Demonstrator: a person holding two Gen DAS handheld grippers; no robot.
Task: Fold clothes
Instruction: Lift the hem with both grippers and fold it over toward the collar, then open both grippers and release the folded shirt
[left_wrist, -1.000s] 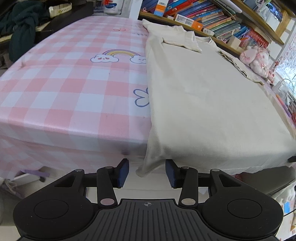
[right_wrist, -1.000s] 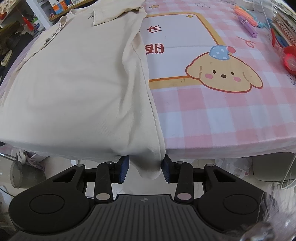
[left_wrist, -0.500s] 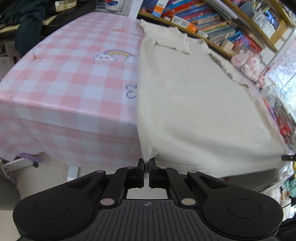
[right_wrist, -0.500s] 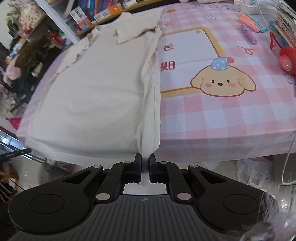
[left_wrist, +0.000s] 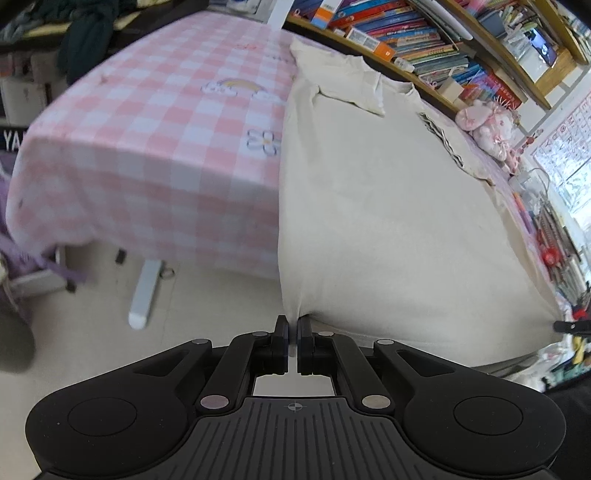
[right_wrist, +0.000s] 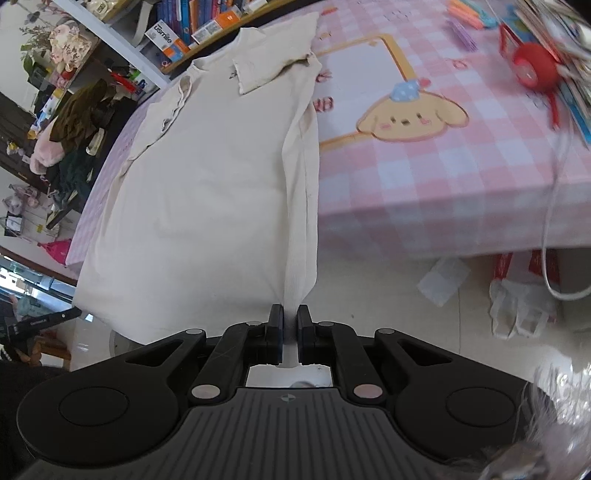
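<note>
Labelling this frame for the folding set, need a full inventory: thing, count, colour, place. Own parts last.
shirt: 1, cream, flat on the table, sleeves folded in, hem corners lifted off the near edge
tablecloth: 1, pink and white check with cartoon prints, covers the table
books: many, mixed colours, shelf behind the table
plush toy: 1, pink, far edge by the shelf
pens: several, mixed colours, far right of the table
red round item: 1, red, right of the table
plastic bag: 1, white and red, floor
left tool: 1, black, shut on shirt hem corner
right tool: 1, black, shut on other hem corner
</note>
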